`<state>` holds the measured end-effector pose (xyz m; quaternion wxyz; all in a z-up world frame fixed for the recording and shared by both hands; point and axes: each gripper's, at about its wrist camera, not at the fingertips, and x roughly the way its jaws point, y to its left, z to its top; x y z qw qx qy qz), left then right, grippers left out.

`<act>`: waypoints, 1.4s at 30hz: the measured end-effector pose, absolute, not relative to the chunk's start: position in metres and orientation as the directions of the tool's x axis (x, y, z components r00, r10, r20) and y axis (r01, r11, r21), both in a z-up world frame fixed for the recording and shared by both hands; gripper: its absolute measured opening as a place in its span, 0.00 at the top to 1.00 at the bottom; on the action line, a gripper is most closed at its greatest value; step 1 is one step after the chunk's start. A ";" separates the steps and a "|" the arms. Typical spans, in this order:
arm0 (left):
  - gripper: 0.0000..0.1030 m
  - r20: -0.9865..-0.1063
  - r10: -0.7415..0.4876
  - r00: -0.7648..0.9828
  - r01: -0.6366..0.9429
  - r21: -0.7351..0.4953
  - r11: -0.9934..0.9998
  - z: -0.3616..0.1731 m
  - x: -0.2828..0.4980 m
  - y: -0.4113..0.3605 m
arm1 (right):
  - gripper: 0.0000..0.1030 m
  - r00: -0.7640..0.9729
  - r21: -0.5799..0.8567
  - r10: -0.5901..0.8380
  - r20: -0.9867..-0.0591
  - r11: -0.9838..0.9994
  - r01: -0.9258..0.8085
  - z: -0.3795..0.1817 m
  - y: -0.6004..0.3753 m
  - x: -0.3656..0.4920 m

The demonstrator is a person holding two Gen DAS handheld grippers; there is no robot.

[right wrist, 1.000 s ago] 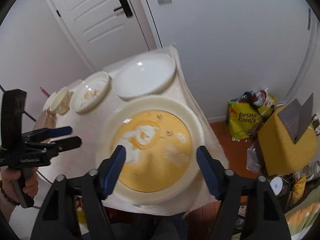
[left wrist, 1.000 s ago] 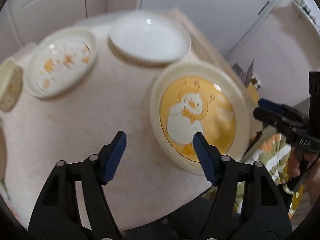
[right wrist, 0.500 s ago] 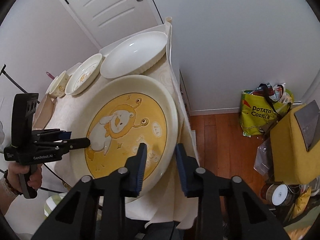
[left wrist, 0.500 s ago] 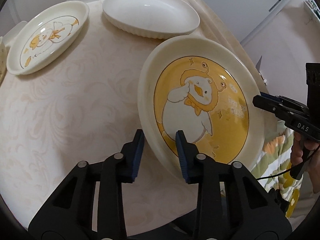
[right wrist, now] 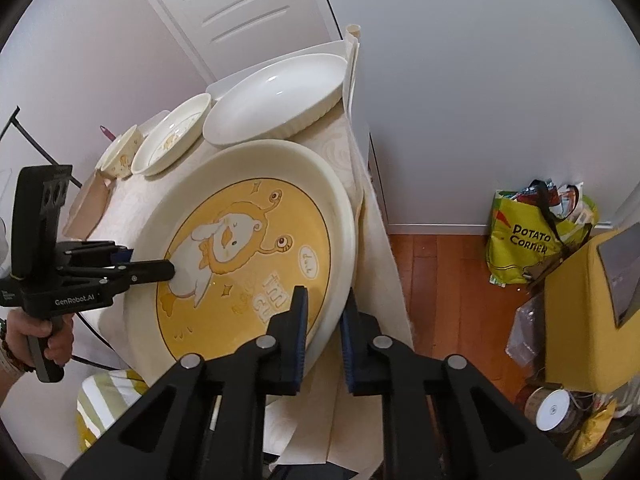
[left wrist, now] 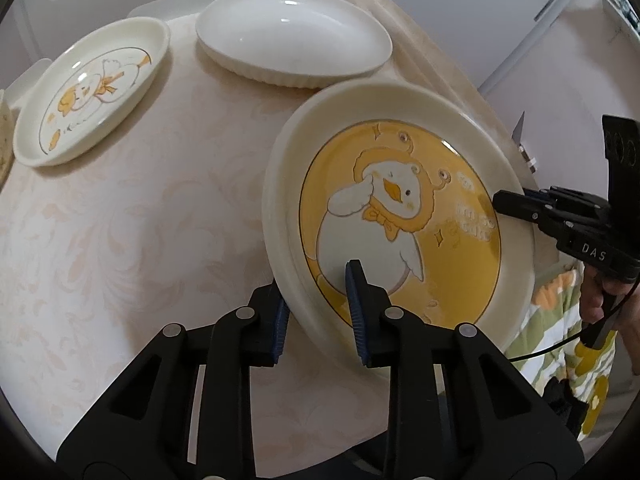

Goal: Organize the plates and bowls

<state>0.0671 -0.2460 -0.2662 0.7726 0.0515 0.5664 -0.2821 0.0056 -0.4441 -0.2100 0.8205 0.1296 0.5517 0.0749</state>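
A large cream plate with a yellow duck picture (left wrist: 400,216) is held tilted above the table by both grippers. My left gripper (left wrist: 316,300) is shut on its near-left rim. My right gripper (right wrist: 325,320) is shut on the opposite rim; the plate also shows in the right wrist view (right wrist: 248,248). The right gripper also shows in the left wrist view (left wrist: 516,205) and the left gripper in the right wrist view (right wrist: 160,270). A plain white oval dish (left wrist: 292,36) and a smaller duck plate (left wrist: 92,88) lie at the table's far side.
The table has a cream patterned cloth (left wrist: 120,240). A small cream bowl (right wrist: 120,156) stands beyond the duck plate. The table's right edge drops to a wood floor (right wrist: 440,272) with a green bag (right wrist: 532,236) and a yellow box (right wrist: 588,304).
One second ago both grippers were open around the big duck plate. They closed on its opposite rims and have lifted and tilted it off the table.
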 end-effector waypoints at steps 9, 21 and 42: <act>0.77 -0.889 -0.379 0.257 0.526 -0.200 0.827 -0.240 0.050 -0.240 | 0.86 0.404 0.268 0.247 -0.881 0.963 -0.005 -0.195 -0.435 0.004; 0.77 -0.852 -0.415 0.321 0.497 -0.221 0.839 -0.193 0.040 -0.183 | 0.86 0.462 0.218 0.214 -0.861 0.975 -0.045 -0.146 -0.400 0.011; 0.76 -0.882 -0.284 0.375 0.288 -0.180 0.940 -0.205 0.040 0.037 | 0.85 0.383 0.312 0.374 -0.845 0.925 -0.217 -0.180 -0.192 0.076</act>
